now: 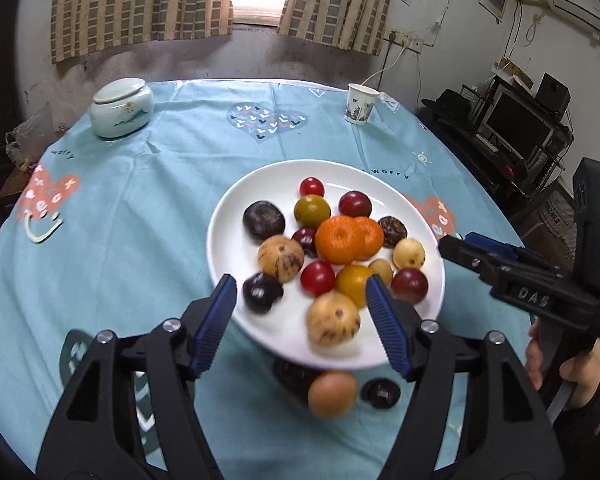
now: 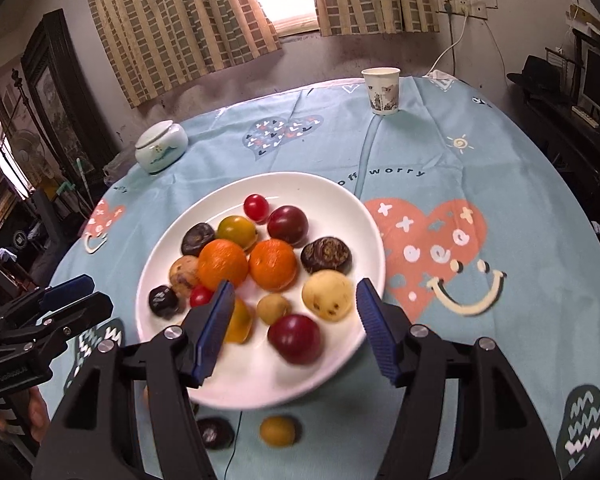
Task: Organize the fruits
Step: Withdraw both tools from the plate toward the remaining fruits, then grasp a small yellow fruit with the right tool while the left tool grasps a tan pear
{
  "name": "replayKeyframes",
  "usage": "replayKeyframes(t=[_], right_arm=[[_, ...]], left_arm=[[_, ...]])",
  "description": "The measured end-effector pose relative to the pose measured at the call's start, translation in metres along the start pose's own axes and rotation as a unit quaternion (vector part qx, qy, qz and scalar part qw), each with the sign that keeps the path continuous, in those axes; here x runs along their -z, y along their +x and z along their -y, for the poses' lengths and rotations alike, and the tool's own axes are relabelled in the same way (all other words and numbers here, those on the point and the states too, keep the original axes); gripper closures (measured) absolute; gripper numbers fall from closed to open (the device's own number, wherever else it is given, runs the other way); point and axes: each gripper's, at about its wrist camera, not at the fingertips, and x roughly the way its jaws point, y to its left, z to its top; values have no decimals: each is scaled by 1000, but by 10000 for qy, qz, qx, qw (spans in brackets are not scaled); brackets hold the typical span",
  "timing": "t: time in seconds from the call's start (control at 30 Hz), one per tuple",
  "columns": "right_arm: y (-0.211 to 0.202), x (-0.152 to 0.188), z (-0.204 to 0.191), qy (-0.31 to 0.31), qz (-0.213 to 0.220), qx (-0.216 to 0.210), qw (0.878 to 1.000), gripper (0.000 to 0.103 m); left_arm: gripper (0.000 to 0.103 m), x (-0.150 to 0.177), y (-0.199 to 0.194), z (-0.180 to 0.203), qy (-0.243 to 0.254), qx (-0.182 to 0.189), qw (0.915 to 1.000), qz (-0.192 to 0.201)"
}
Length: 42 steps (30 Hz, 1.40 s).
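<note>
A white plate (image 1: 256, 200) (image 2: 340, 208) holds several fruits: two oranges (image 1: 340, 240) (image 2: 222, 264), red plums, dark chestnut-like fruits, pale spotted fruits and small tomatoes. My left gripper (image 1: 302, 300) is open and empty above the plate's near edge. My right gripper (image 2: 294, 308) is open and empty over the plate's near part; it shows from the side in the left wrist view (image 1: 456, 244). On the cloth in front of the plate lie a tan round fruit (image 1: 332, 394) (image 2: 278, 431) and a dark fruit (image 1: 381, 393) (image 2: 214, 433).
A round table under a light blue printed cloth (image 1: 140, 184) (image 2: 440, 152). A lidded white ceramic jar (image 1: 121, 108) (image 2: 161, 151) stands at the back left. A paper cup (image 1: 360, 104) (image 2: 381, 91) stands at the back right. Shelves and a monitor are off the right.
</note>
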Motion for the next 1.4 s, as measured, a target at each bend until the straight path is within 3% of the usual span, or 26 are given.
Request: replayKeyframes(t=[0.1, 0.2, 0.33, 0.47, 0.77, 0.83, 0.87, 1.0, 1.4], right_arm=[[-23, 18, -6, -115, 46, -88, 9999, 39], [-39, 45, -12, -254, -20, -150, 9996, 39], [-40, 79, -11, -144, -353, -142, 9992, 39], [-25, 93, -13, -123, -678, 11, 9976, 39], [-4, 97, -24, -443, -602, 534, 9958, 39], [5, 95, -24, -515, -640, 592, 9949, 44], [9, 94, -25, -561, -693, 583, 9943, 55], [30, 94, -28, -699, -923, 484, 9921, 78], [-7, 96, -11, -196, -682, 180, 9973, 78]], left_arm=[[32, 24, -17, -4, 82, -336, 9993, 123], [32, 46, -22, -13, -34, -436, 9990, 83], [32, 67, -12, -16, -189, -213, 9994, -201], [32, 78, -4, 2, 60, -9, 9994, -352], [32, 91, -2, 6, 150, 39, 9987, -479], [32, 92, -3, 4, 125, 35, 9987, -487], [32, 92, -3, 3, 115, 27, 9987, -488], [32, 93, -3, 1, 73, 31, 9986, -529], [34, 92, 24, 9, 81, -84, 9975, -701]])
